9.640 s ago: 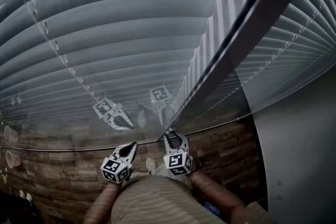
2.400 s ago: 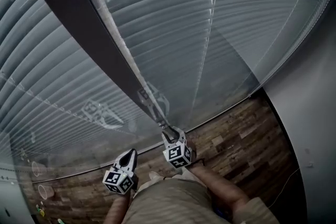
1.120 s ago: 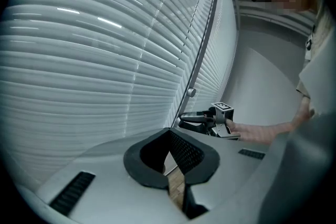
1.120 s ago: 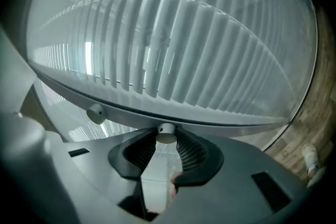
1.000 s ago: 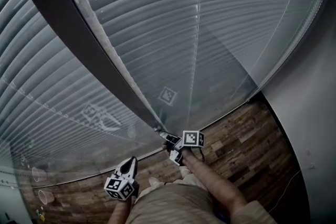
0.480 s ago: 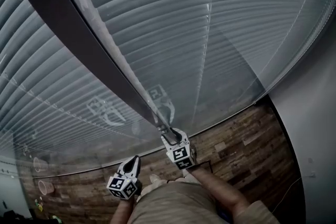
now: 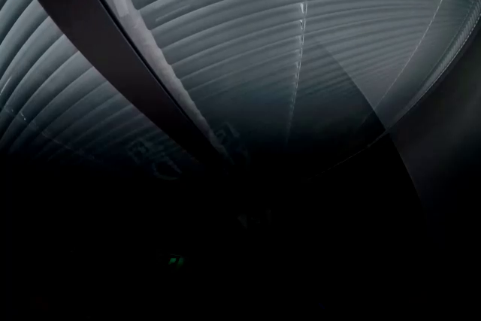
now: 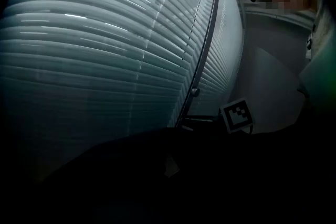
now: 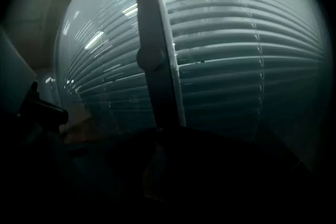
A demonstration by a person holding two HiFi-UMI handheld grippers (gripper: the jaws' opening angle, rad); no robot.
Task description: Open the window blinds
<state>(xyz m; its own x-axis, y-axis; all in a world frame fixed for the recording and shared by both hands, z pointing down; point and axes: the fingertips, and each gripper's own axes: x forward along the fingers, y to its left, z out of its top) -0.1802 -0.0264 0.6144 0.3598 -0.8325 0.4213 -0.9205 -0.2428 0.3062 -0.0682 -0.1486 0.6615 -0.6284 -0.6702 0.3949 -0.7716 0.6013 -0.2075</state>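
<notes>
**Window blinds, with tilt wand in the right jaws**

We list the blinds across the upper half of the head view: pale curved slats crossed by a thin ladder cord. The lower half of that frame is black and shows neither gripper. The tilt wand cuts from the upper left toward the centre as a dark band.

In the right gripper view the wand stands upright at centre with a knob on it. Its lower end runs down between the jaws of the right gripper, which have just been closing and are clamped on it.

In the left gripper view the blinds fill the left, the wand stands right of centre, and the right gripper's marker cube sits at lower right. The left gripper is a black silhouette, so we cannot tell how its jaws stand.
</notes>
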